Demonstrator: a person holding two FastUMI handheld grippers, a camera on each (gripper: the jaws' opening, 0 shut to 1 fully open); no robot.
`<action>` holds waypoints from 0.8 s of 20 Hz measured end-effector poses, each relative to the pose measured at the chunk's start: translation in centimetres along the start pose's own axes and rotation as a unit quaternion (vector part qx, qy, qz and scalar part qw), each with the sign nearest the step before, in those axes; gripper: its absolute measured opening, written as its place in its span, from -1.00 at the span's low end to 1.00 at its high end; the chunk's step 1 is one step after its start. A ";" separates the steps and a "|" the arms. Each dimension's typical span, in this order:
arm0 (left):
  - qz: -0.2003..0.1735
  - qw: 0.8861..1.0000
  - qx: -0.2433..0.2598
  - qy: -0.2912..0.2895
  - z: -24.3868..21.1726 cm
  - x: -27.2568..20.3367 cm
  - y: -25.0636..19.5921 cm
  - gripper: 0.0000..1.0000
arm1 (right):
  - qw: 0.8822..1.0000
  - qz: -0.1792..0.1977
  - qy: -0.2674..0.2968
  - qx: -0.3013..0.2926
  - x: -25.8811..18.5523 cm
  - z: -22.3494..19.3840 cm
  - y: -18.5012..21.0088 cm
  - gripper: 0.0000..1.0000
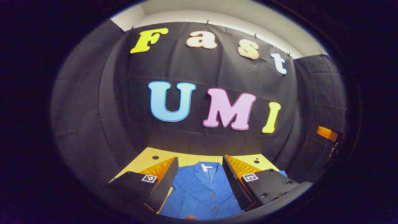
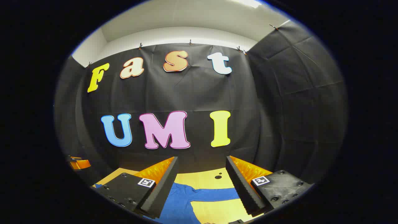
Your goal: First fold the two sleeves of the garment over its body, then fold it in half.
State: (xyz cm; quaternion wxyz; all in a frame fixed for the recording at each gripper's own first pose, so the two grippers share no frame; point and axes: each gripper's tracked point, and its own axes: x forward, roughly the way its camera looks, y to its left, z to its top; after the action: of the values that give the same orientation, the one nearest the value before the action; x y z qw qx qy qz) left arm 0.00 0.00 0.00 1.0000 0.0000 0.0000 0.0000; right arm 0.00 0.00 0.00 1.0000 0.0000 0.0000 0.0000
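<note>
**Above the tabletop: both tools spread, blue shirt lying flat**

Over the yellow tabletop (image 1: 146, 160), the left tool (image 1: 200, 174) hangs with its two fingers wide apart and nothing between them. Through the gap, in the left gripper view, lies the blue button-front shirt (image 1: 199, 193), spread flat with its front up. Its collar (image 1: 207, 171) points toward the booth's black cloth wall (image 1: 93, 124), a small white tag (image 1: 205, 167) shows inside the neck, and two buttons (image 1: 213, 195) run down the placket. The shirt's body sits under and between the fingers, which do not touch it as far as can be told. Part of the other tool shows at the far right edge of this view, well off from the shirt.

From the right gripper view, the right tool (image 2: 201, 177) is likewise spread open and holds nothing. Between its fingers one sleeve (image 2: 214, 193) of the shirt stretches straight out sideways across the bare tabletop, unfolded, joining the body of the garment at the lower left. A dark round hole (image 2: 218, 177) in the tabletop lies just beyond the sleeve, toward the wall. The other tool shows small at the far left edge of this view.
</note>
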 end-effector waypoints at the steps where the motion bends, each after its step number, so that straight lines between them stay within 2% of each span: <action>1: 0.001 1.000 0.005 -0.009 0.4 -0.3 0.2 0.63 | 1.000 0.007 -0.004 -0.007 -0.1 0.4 0.4 0.93; 7: 0.018 0.999 0.013 -0.045 1.9 -2.3 1.1 0.66 | 0.998 0.030 -0.028 -0.045 -0.6 3.8 1.5 0.93; 8: 0.021 0.999 0.009 -0.045 1.9 -2.6 1.3 0.60 | 0.997 0.035 -0.036 -0.055 -0.6 4.3 1.9 0.94; 14: 0.038 0.998 0.002 -0.049 2.5 -5.2 2.4 0.65 | 0.996 0.070 -0.030 -0.042 -1.5 4.0 5.3 0.93; 15: 0.041 0.998 0.005 -0.049 2.5 -5.6 2.7 0.65 | 0.996 0.074 -0.028 -0.044 -1.4 3.8 5.5 0.83; 16: 0.044 0.998 0.008 -0.050 2.7 -6.0 3.0 0.66 | 0.995 0.083 -0.025 -0.046 -1.4 3.6 5.8 0.83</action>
State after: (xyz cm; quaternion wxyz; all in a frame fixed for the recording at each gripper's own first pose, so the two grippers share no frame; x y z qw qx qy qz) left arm -6.00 3.00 2.67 0.9978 0.0079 -0.0501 0.0436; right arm -1.39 5.80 3.60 0.9952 -0.0462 -0.0250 0.0828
